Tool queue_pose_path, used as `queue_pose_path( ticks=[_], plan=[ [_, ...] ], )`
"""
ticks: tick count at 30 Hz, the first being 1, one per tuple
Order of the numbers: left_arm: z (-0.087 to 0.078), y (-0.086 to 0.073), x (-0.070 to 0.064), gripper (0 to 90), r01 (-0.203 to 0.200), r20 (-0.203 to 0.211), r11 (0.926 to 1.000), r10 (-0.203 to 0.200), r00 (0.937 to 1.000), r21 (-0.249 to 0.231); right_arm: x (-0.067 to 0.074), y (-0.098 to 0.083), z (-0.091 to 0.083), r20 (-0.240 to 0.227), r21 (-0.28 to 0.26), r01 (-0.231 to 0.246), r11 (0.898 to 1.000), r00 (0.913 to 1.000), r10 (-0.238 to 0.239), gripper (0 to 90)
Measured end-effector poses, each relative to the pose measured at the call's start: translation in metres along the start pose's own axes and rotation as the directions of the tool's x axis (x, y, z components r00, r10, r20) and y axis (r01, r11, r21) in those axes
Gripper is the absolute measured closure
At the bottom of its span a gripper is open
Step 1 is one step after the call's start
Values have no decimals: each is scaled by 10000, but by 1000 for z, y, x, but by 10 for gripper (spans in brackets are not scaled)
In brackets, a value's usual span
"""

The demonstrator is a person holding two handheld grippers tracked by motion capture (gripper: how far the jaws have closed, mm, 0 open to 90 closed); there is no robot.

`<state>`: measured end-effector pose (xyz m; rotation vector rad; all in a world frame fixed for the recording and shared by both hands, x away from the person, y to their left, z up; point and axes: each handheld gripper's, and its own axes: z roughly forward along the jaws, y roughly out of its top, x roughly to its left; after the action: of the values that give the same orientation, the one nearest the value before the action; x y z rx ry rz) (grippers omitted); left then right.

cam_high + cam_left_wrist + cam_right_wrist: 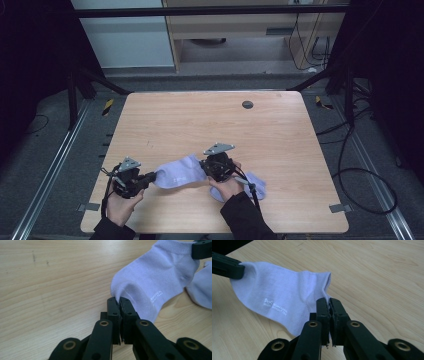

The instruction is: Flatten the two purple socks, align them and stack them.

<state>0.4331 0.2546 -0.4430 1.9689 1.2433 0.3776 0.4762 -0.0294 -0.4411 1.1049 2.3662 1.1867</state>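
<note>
A pale lilac ankle sock (176, 173) sits in the lower middle of the high view, stretched out sideways between its two ends, with its toe end toward the left of the frame and its cuff toward the right. In the left gripper view it fills the upper right; small white printed lettering shows on its side. A second lilac sock (254, 183) lies flat on the wood just to its right, partly hidden.
</note>
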Motion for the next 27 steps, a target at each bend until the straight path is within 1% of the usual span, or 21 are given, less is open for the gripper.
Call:
queue_pose_path(
  ticks=[1, 2, 6, 13, 17, 19, 24, 27],
  plan=[
    [0, 2, -4, 872, -101, 47, 9999, 101, 9999, -10, -2, -1, -4, -25, -52, 39, 10000, 10000, -39, 873],
    [0, 3, -7, 872, -120, 85, 9999, 120, 9999, -27, -4, -2, -10, -15, -48, 46, 10000, 10000, -46, 873],
    [3, 9, -21, 872, -435, 248, 9990, 437, 9987, -91, -12, -7, -28, 149, -109, 101, 9999, 9998, -100, 874],
    [9, 23, -51, 872, -928, 649, 9954, 940, 9935, -221, -29, -19, -64, 359, -428, -127, 9990, 9993, 142, 874],
    [15, 31, -70, 872, -1233, 936, 9923, 1242, 9878, -151, -38, -27, -83, 511, -576, -241, 9980, 9983, 270, 874],
    [18, 34, -79, 872, -1383, 1053, 9903, 1390, 9847, -138, -43, -31, -92, 571, -569, -408, 9975, 9974, 440, 873],
    [26, 39, -96, 872, -1636, 1286, 9865, 1627, 9783, -33, -53, -43, -107, 786, -531, -597, 9968, 9949, 638, 873],
    [31, 40, -107, 872, -1871, 1423, 9823, 1841, 9726, 83, -58, -51, -115, 912, -469, -716, 9963, 9930, 757, 873]
  ],
)
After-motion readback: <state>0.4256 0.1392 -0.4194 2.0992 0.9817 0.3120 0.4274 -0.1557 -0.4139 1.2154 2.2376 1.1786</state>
